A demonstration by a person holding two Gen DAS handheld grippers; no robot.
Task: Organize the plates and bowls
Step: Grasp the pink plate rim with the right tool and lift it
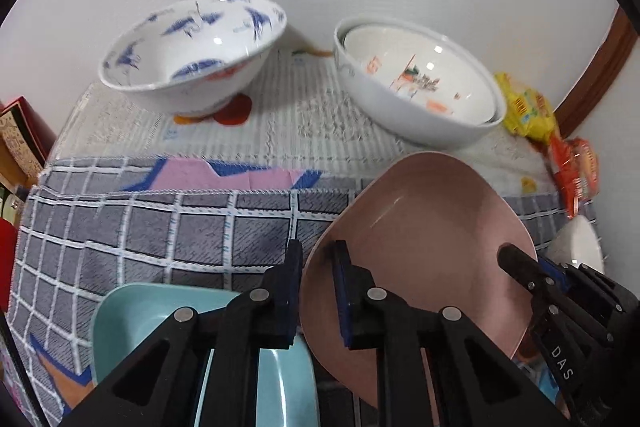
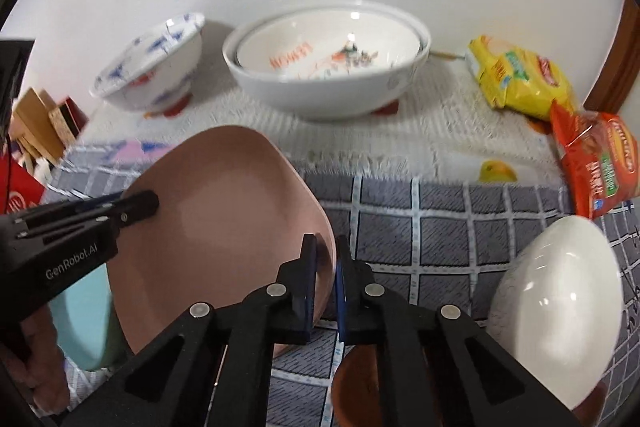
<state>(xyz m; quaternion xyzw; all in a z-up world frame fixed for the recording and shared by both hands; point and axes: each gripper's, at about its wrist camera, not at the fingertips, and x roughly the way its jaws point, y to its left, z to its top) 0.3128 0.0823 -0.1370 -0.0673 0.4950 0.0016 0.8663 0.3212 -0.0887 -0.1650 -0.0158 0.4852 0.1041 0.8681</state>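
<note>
A pink square plate [image 1: 424,239] is held tilted above the grey checked cloth. My left gripper [image 1: 318,291] straddles its left rim, one finger on each side. My right gripper [image 2: 325,279] straddles its right rim [image 2: 224,223] the same way; it also shows in the left wrist view [image 1: 520,267]. A teal plate [image 1: 136,311] lies under the left gripper. A blue-patterned bowl [image 1: 192,47] and two nested white bowls [image 1: 416,79] stand at the back. A white bowl [image 2: 556,303] leans at the right.
Yellow [image 2: 516,75] and orange [image 2: 596,163] snack packs lie at the back right by the wall. Boxes [image 2: 40,123] stand at the left edge. A brown dish [image 2: 356,379] sits under the right gripper. A white mat [image 1: 312,115] covers the back.
</note>
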